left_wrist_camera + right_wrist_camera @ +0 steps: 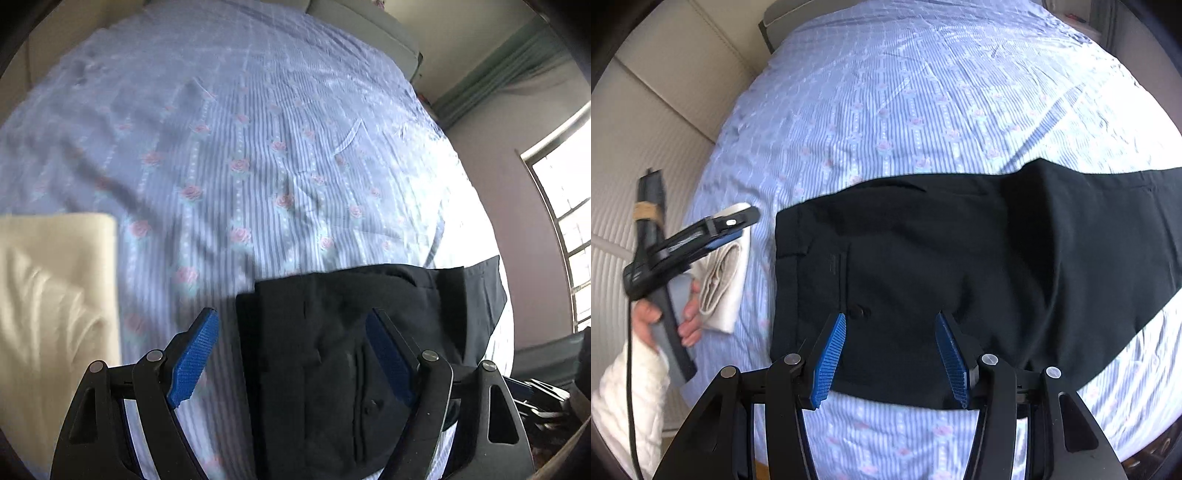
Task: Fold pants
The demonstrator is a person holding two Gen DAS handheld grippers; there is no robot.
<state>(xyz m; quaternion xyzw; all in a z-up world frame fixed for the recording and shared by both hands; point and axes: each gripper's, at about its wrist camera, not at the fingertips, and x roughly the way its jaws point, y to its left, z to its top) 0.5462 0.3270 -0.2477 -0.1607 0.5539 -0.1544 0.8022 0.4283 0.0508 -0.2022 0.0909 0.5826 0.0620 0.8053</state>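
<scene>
Black pants, far leg cropped

Daylight from the barred window right of the jaws bleaches the striped, rose-printed blue bedsheet to white glare. Motion blur smears the sheet ahead; fisheye edges curve into dark vignette.

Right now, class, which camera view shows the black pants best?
The right wrist view: the black pants lie spread across the striped bedsheet, waistband, pocket and button visible. The left wrist view shows only one bunched, folded end of them, partly hidden behind the left gripper.
</scene>
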